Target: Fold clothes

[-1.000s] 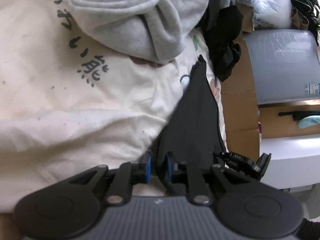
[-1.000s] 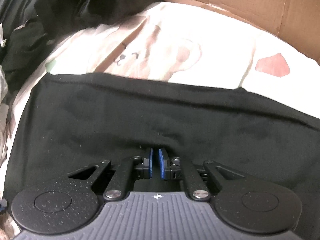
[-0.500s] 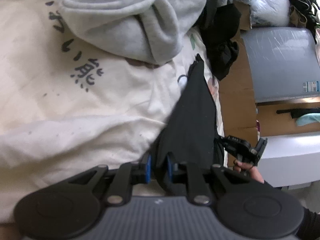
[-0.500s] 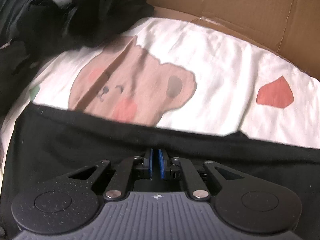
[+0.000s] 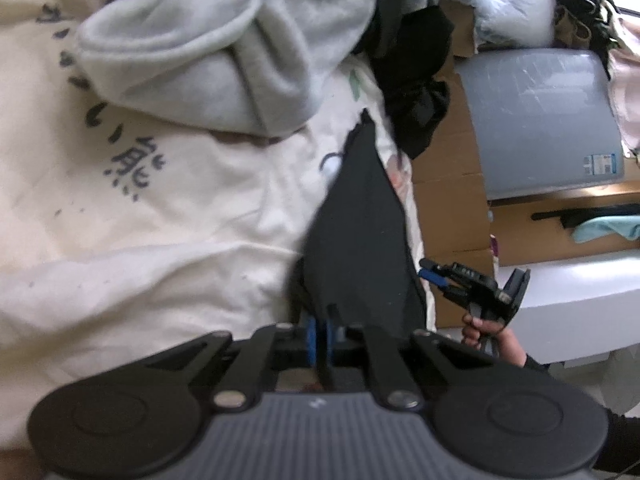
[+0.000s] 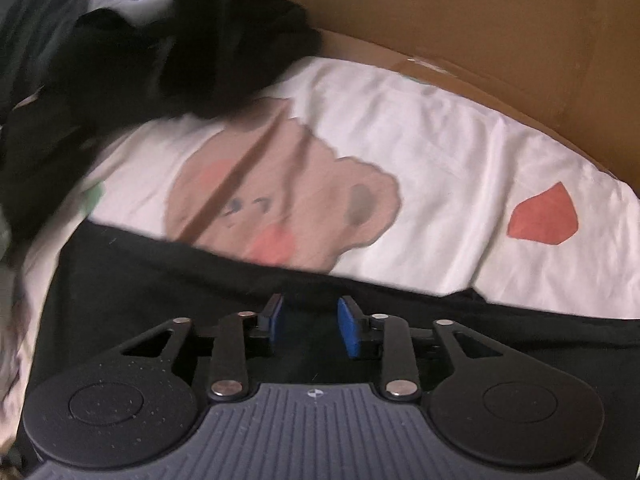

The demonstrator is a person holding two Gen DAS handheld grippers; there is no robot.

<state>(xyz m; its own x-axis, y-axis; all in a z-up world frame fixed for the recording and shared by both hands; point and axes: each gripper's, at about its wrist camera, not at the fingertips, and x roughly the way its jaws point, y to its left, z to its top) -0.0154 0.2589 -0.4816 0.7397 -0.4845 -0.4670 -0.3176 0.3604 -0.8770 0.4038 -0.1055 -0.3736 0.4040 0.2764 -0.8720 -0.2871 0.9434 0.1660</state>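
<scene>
Black garment (image 5: 360,240) pinched by the left gripper (image 5: 318,334), let go by the right gripper (image 6: 314,322).

A second ago the left gripper's blue pads stood a little apart around the cloth's corner; now they are clamped tight on it, and the fabric runs away from them in a taut dark wedge over the cream bedding (image 5: 160,220). The right gripper's jaws, pressed together a second ago, are opening, with the garment's folded edge lying loose between the parted pads (image 6: 349,332). More of the bear-print sheet (image 6: 400,152) shows beyond that edge than before. In the left wrist view the right gripper now appears beside the garment, held in a person's hand (image 5: 486,330); a grey sweatshirt (image 5: 224,52) lies further back, a cardboard box (image 6: 480,20) behind the sheet.
</scene>
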